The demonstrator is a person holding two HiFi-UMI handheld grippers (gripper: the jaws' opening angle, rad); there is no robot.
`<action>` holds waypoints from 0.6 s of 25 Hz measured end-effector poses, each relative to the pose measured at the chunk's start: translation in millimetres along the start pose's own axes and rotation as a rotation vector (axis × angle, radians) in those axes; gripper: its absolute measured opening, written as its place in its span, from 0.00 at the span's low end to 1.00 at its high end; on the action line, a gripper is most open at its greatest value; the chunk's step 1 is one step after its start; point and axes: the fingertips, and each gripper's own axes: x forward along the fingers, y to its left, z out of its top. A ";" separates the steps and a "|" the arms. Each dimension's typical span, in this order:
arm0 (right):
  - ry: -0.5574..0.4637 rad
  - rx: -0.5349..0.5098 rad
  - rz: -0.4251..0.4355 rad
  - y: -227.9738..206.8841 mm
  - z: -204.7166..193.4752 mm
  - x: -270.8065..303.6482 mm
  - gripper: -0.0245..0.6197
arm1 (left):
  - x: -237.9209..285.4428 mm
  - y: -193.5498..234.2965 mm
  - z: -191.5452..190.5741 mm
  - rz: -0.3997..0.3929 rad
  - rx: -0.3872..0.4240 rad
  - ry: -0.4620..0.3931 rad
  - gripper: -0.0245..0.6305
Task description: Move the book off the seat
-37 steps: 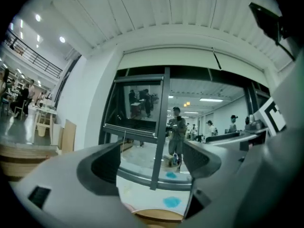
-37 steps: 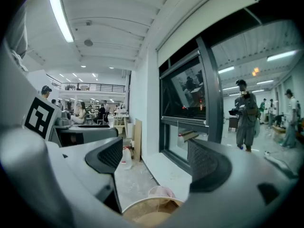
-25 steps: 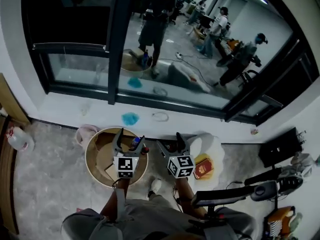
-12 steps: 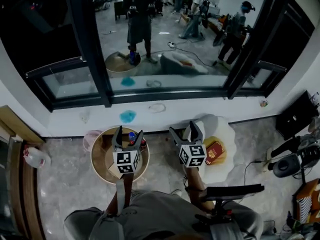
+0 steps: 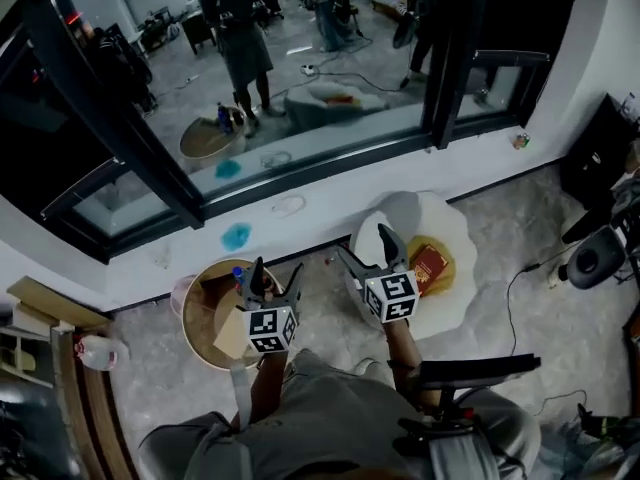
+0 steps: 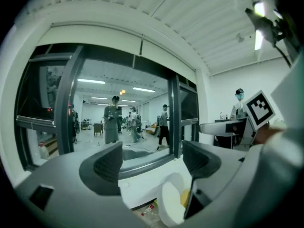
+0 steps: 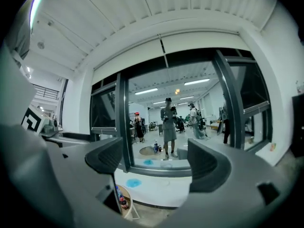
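Left tongs [image 5: 275, 273] and right tongs [image 5: 363, 243] swung round, both open, empty, book [image 5: 430, 264] on white seat [image 5: 458, 308], bottle [image 5: 238, 274] in round tub [image 5: 193, 340]

— Bright or dim?
— Dim overall; a ceiling lamp [image 6: 259, 8] glares, strip lights [image 7: 147, 91] gleam in the window glass [image 5: 330, 118].
— Sharp?
— Fairly; fisheye bends the edges, corners go black.

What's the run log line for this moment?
book: on seat | left gripper: open, empty | right gripper: open, empty | step: book not yet grasped
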 end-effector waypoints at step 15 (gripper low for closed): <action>0.067 -0.027 -0.474 -264.8 14.3 -85.8 0.70 | 260.8 -224.2 -8.3 -0.479 -0.045 -0.040 0.65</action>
